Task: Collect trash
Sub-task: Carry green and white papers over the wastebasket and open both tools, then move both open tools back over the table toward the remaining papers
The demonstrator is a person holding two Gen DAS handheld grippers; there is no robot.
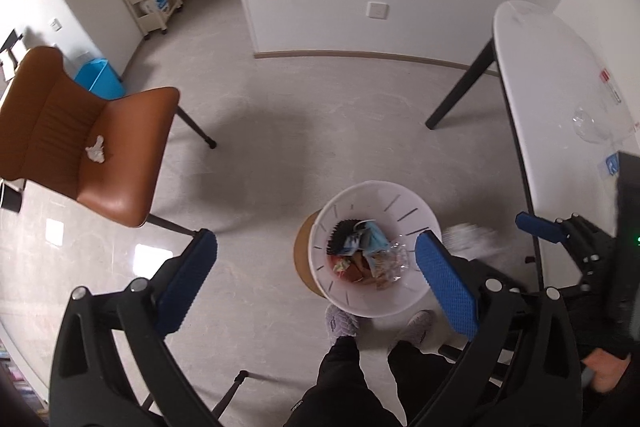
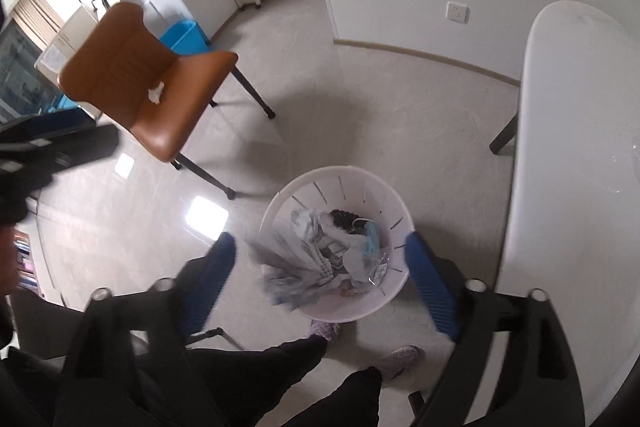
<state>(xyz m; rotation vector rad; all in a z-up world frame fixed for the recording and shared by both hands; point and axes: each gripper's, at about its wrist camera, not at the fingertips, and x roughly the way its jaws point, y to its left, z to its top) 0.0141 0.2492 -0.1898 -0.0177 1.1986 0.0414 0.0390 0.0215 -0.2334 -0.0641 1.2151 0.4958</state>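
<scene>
In the lower middle of both views stood the white bin (image 2: 336, 247). My right gripper (image 2: 320, 291) was spread, crumpled paper (image 2: 296, 263) loose at its rim. My left gripper (image 1: 316, 283) was spread, empty. A tissue (image 1: 95, 149) lay upper left; I judged it next.

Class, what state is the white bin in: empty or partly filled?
Partly filled. The white bin stands upright on the floor, and inside it lie a blue face mask, clear plastic and other wrappers.
</scene>
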